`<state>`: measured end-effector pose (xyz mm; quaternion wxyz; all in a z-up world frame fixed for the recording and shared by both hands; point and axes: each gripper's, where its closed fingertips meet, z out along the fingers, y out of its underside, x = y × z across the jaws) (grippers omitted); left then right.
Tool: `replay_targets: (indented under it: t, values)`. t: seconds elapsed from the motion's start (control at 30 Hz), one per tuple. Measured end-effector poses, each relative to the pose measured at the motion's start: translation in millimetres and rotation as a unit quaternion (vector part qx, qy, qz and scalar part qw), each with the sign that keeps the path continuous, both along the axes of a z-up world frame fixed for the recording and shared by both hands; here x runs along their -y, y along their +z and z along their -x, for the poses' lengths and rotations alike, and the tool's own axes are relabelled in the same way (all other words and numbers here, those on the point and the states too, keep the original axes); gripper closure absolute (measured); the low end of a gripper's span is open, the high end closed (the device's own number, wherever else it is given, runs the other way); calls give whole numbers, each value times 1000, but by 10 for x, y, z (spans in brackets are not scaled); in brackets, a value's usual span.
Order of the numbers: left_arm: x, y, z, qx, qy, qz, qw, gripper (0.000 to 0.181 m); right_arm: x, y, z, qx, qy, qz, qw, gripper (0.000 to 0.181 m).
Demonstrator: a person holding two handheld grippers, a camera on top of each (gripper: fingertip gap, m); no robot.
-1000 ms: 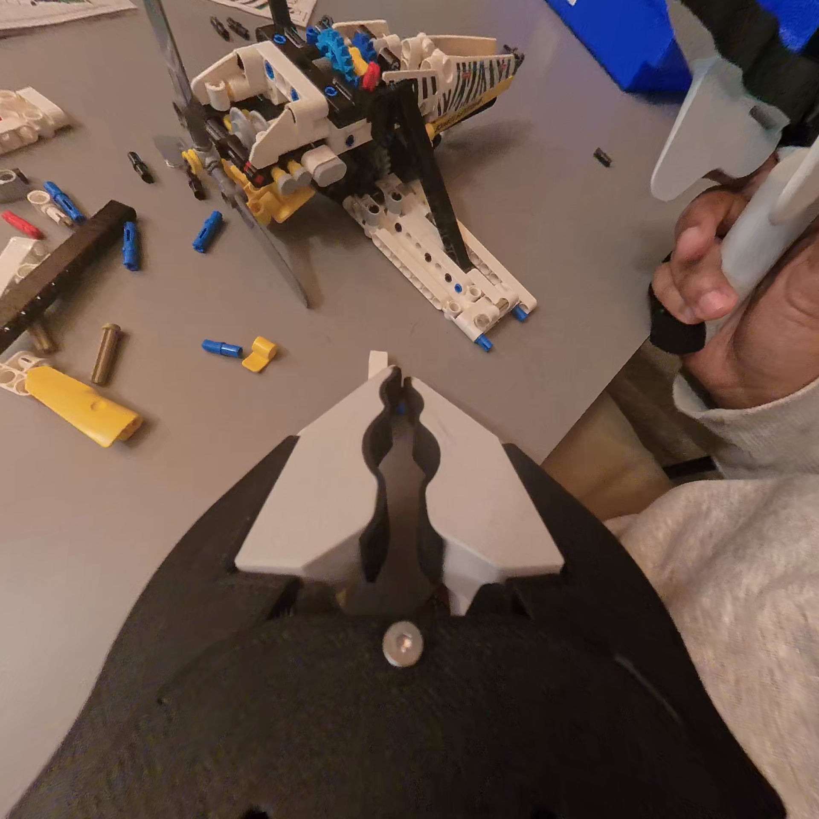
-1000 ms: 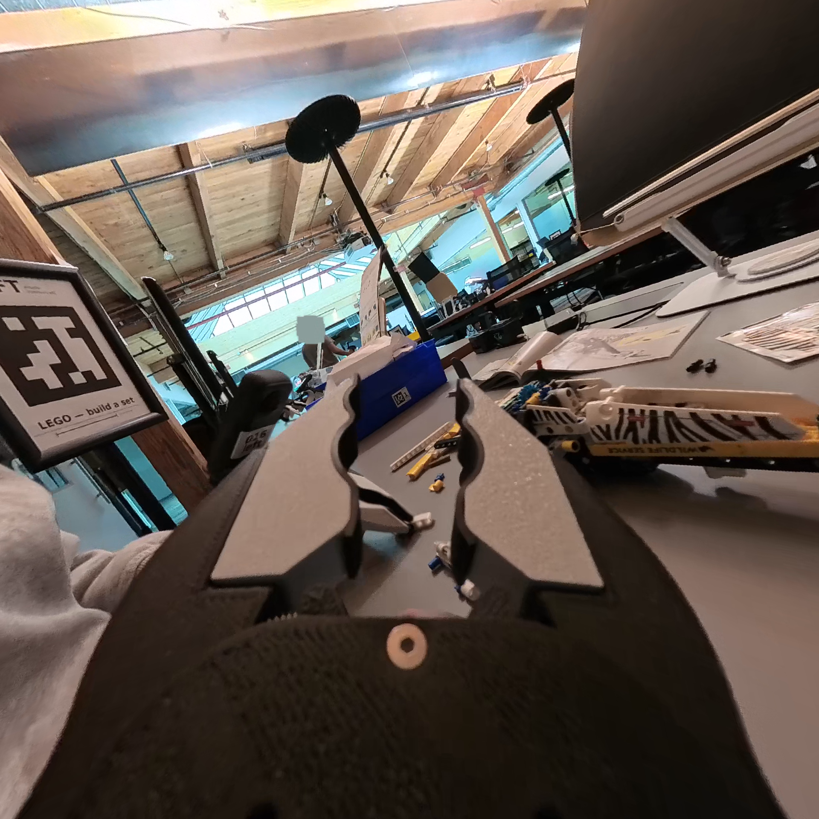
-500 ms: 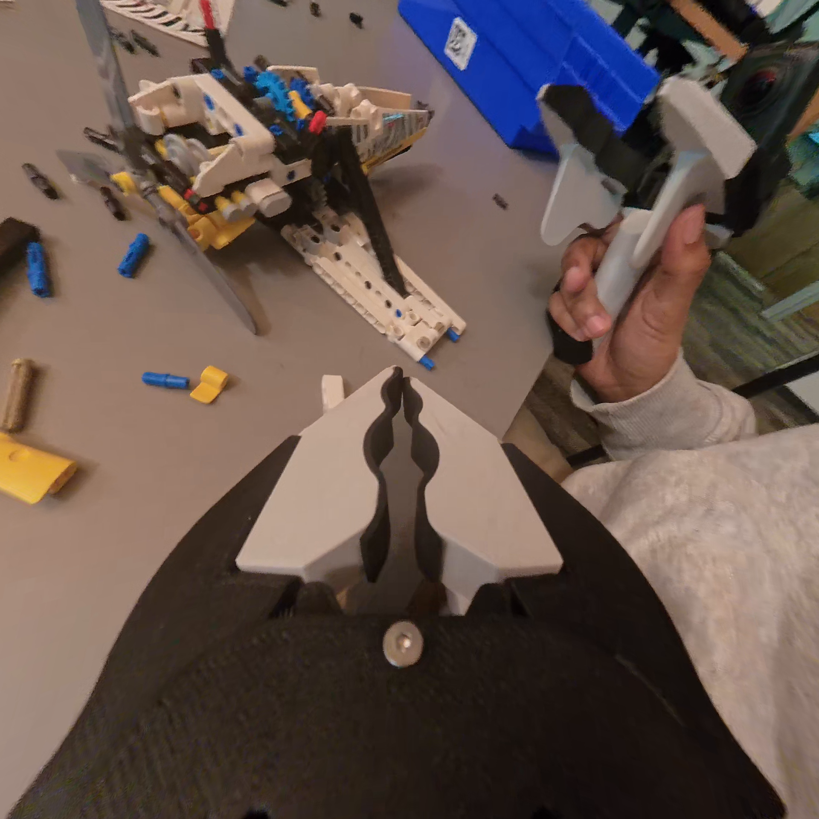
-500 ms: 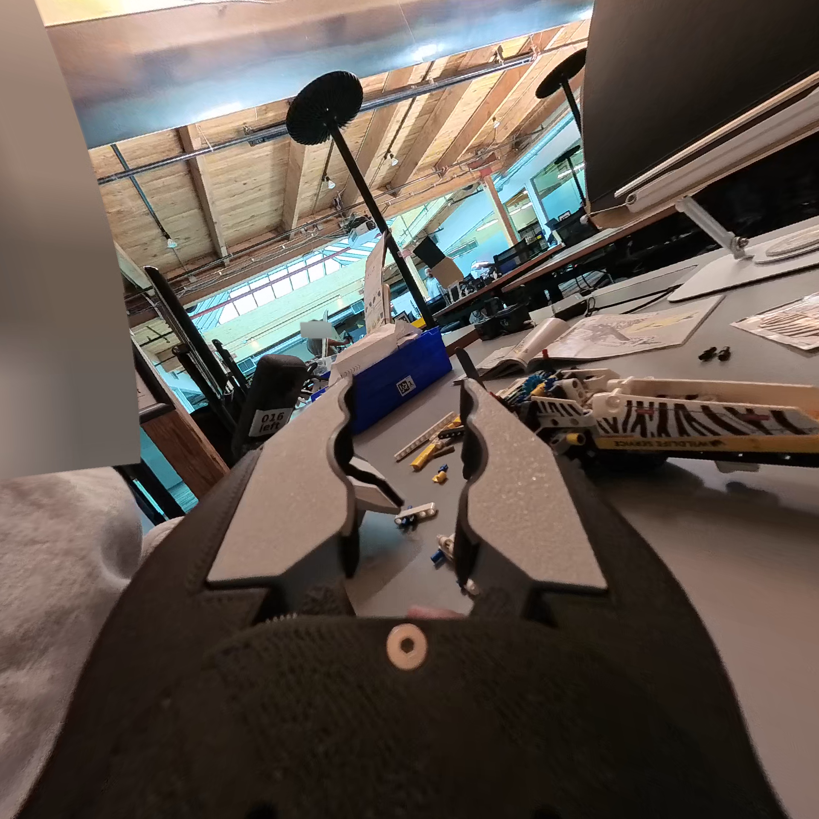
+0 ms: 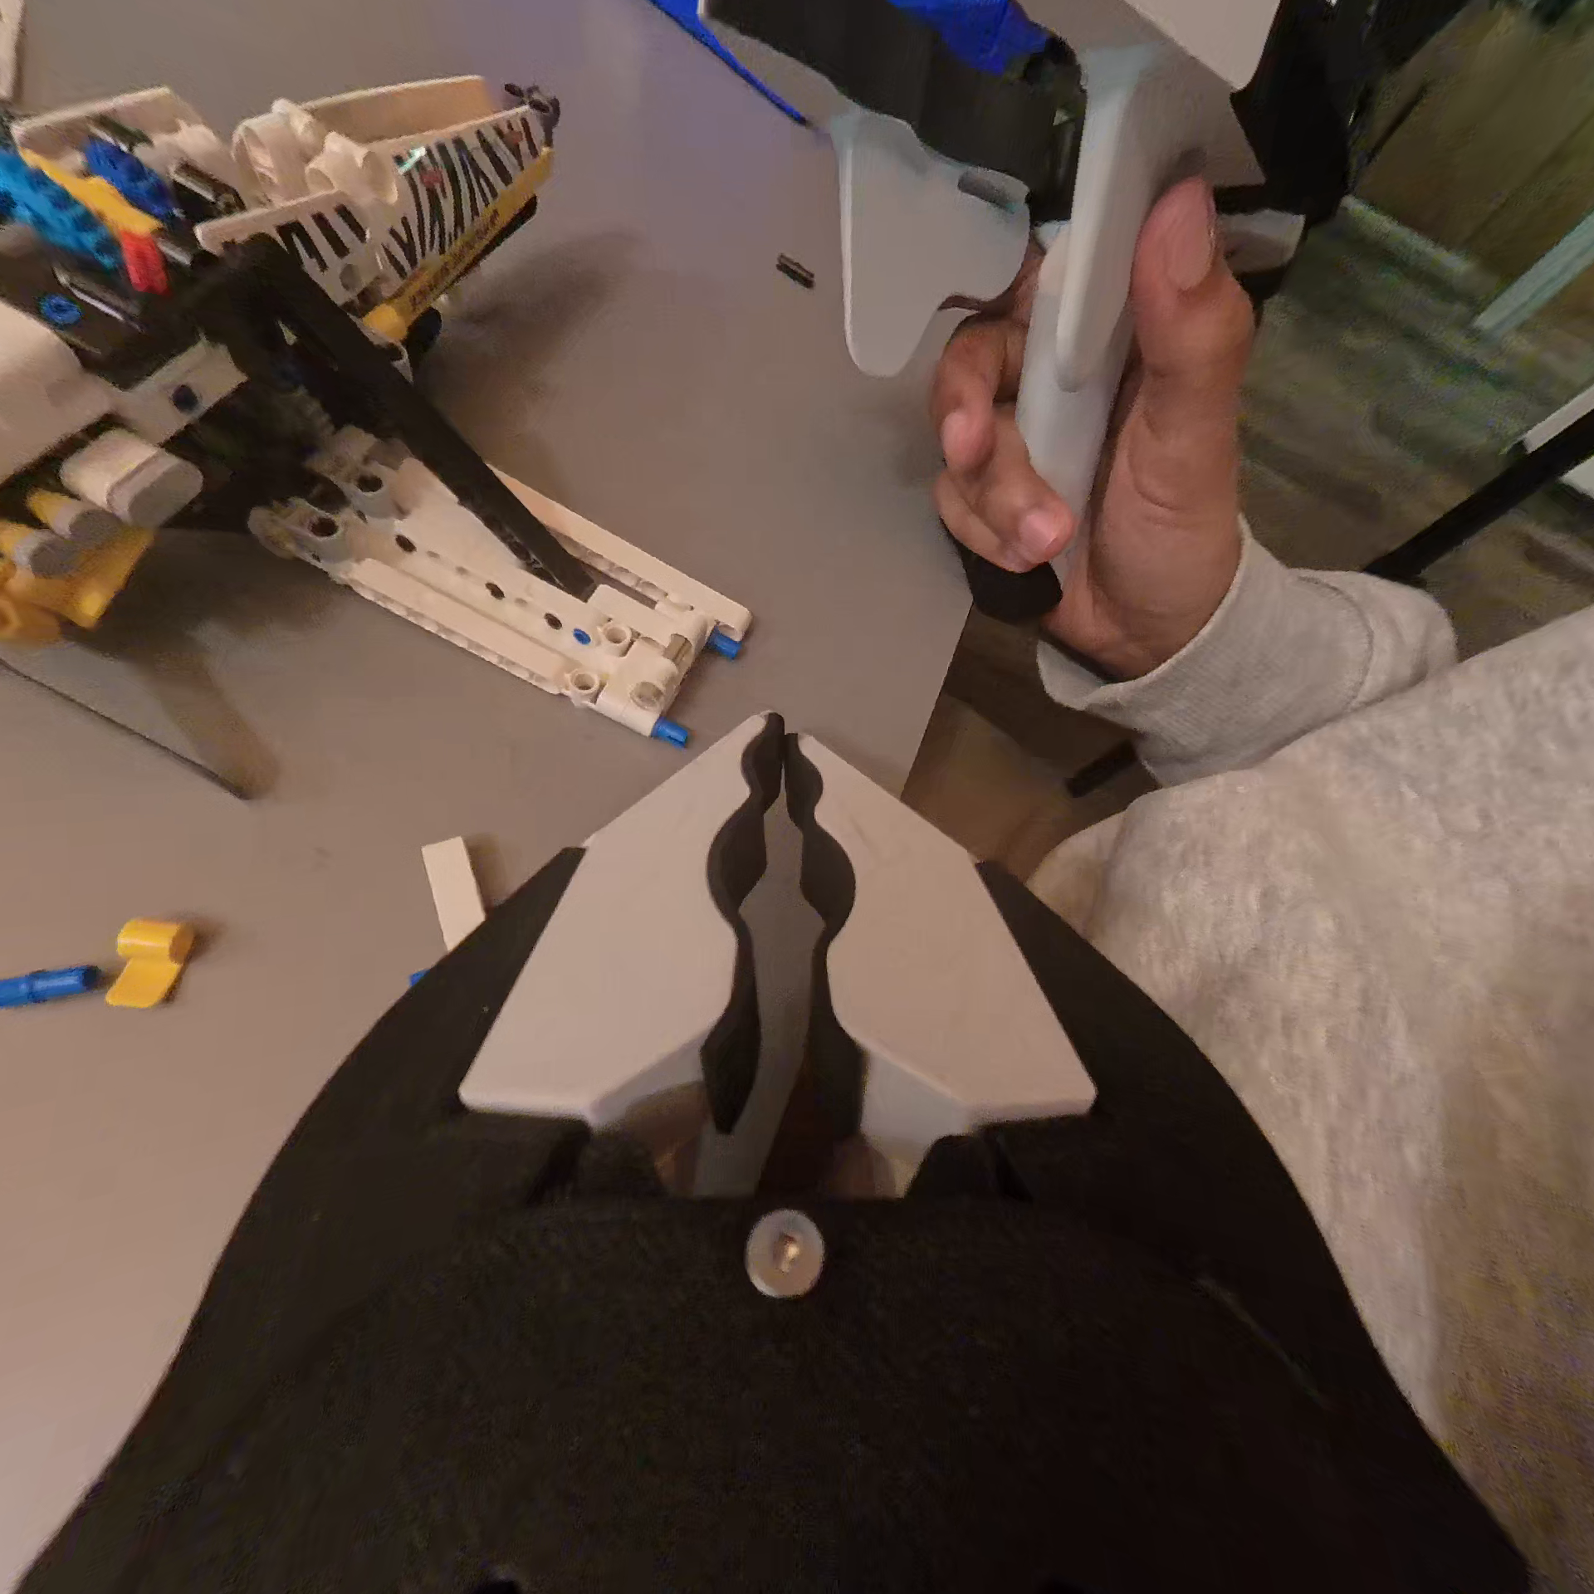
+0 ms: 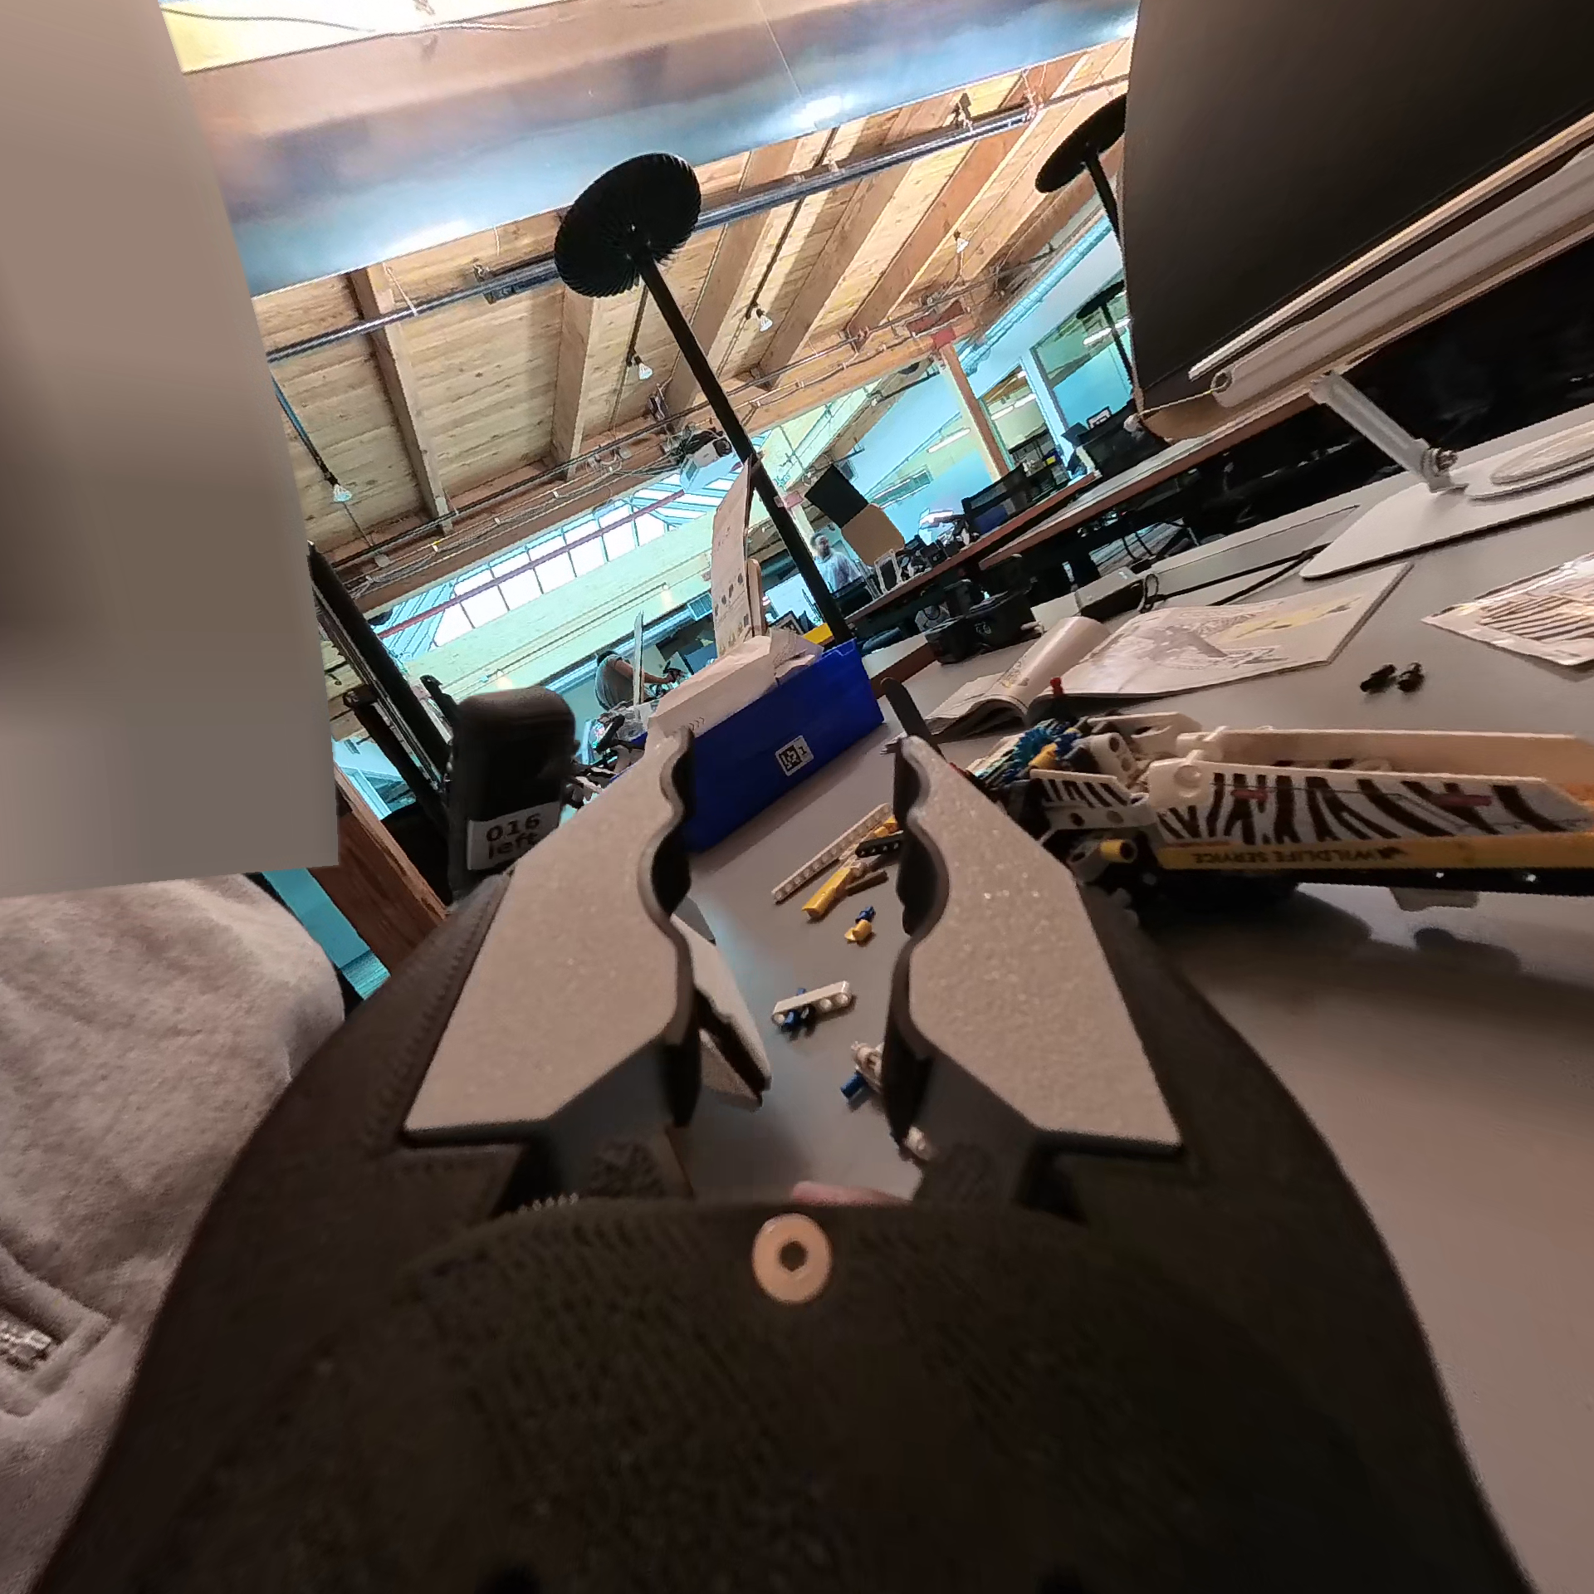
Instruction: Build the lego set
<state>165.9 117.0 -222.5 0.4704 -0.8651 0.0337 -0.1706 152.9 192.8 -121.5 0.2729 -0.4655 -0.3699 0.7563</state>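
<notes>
Hovering over the near edge of the grey table (image 5: 776,414), my left claw (image 5: 783,740) has its tips pinched almost together with nothing between them. My right claw (image 6: 789,768) stands wide and empty, raised off the table edge and aimed low across the top; my right hand (image 5: 1113,431) grips its handle. The lego model (image 5: 285,362), white and black with zebra-striped side panels and a yellow trim, sits on the table ahead and left of my left claw, its long white beamed frame (image 5: 517,578) reaching toward me. A short white piece (image 5: 453,888) lies just beside my left claw, and a yellow connector (image 5: 151,962) with a blue pin (image 5: 47,986) lies farther left. A blue bin (image 6: 776,759) stands beyond.
</notes>
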Motion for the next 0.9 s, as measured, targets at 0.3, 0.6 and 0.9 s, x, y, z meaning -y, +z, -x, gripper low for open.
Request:
replay_targets:
  t: [0.3, 0.6, 0.9]
  values:
    - [294, -23, 663, -102, 141, 42, 984, 152, 1, 5, -6, -3, 1, 0, 1000, 137]
    - [511, -245, 631, -108, 138, 87, 981, 149, -10, 10, -13, -6, 3, 6, 1000, 137]
    - [430, -235, 529, -83, 111, 84, 987, 179, -12, 10, -15, -6, 2, 6, 1000, 137]
